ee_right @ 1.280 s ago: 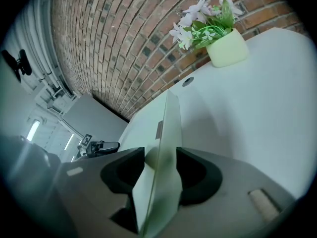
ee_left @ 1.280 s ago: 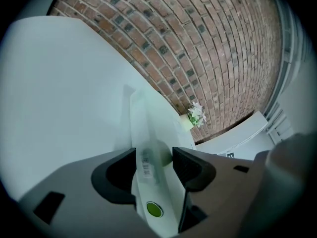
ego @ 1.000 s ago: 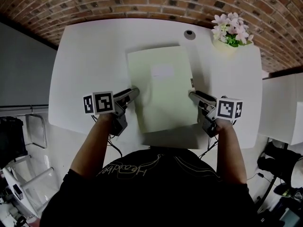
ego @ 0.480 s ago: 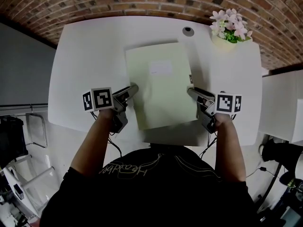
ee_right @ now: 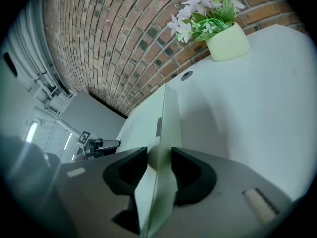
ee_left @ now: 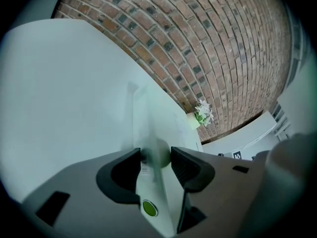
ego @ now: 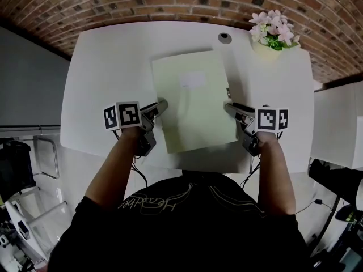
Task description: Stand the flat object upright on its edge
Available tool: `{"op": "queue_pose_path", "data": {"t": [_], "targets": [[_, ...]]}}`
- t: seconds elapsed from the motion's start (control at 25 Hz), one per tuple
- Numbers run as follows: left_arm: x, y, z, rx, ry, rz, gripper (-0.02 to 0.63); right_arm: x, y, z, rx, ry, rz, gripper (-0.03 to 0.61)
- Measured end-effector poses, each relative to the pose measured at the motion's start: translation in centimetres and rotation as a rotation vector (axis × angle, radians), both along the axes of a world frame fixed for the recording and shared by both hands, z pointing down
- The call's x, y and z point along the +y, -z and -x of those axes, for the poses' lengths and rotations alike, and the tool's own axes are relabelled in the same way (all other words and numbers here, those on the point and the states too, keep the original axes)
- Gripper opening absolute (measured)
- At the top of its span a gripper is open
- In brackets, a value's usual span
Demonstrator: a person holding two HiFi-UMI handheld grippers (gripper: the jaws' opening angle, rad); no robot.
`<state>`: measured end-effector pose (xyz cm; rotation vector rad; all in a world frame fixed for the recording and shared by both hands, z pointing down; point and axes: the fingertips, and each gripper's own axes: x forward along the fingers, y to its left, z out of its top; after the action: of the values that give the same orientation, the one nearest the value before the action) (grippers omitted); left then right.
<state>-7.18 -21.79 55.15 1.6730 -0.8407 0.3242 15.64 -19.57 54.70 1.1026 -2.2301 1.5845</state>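
A pale green flat folder (ego: 193, 101) with a white label lies lengthwise on the white table (ego: 108, 78). My left gripper (ego: 161, 105) is at its left edge and my right gripper (ego: 228, 107) at its right edge, both near the end closest to me. In the left gripper view the folder's edge (ee_left: 143, 128) fills the gap between the jaws of that gripper (ee_left: 155, 157), which are closing. The right gripper view shows the folder (ee_right: 168, 113) edge-on between the jaws of that gripper (ee_right: 159, 160), also closing. Its near end looks slightly raised, with shadow beneath.
A pale pot of pink and white flowers (ego: 272, 38) stands at the table's far right corner. A round cable hole (ego: 225, 37) sits just beyond the folder. A brick wall runs behind the table. A second white table (ego: 337, 129) stands to the right.
Both grippers and the folder have shifted slightly away from me. The right jaws have narrowed onto the folder's edge.
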Motion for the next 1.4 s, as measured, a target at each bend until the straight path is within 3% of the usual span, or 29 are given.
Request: {"op": "queue_pose_path", "data": {"t": [0.88,1.4], "targets": [[0.5,0.6,-0.5,-0.026,-0.065,0.0,0.19,0.9,0.4,-0.3,0.05,0.018,-0.011,0.15],[1.1,4.4,-0.6,-0.067,-0.103,-0.141,0.19,2.5,2.6,-0.1,0.038,0.017,-0.101,0.15]]}}
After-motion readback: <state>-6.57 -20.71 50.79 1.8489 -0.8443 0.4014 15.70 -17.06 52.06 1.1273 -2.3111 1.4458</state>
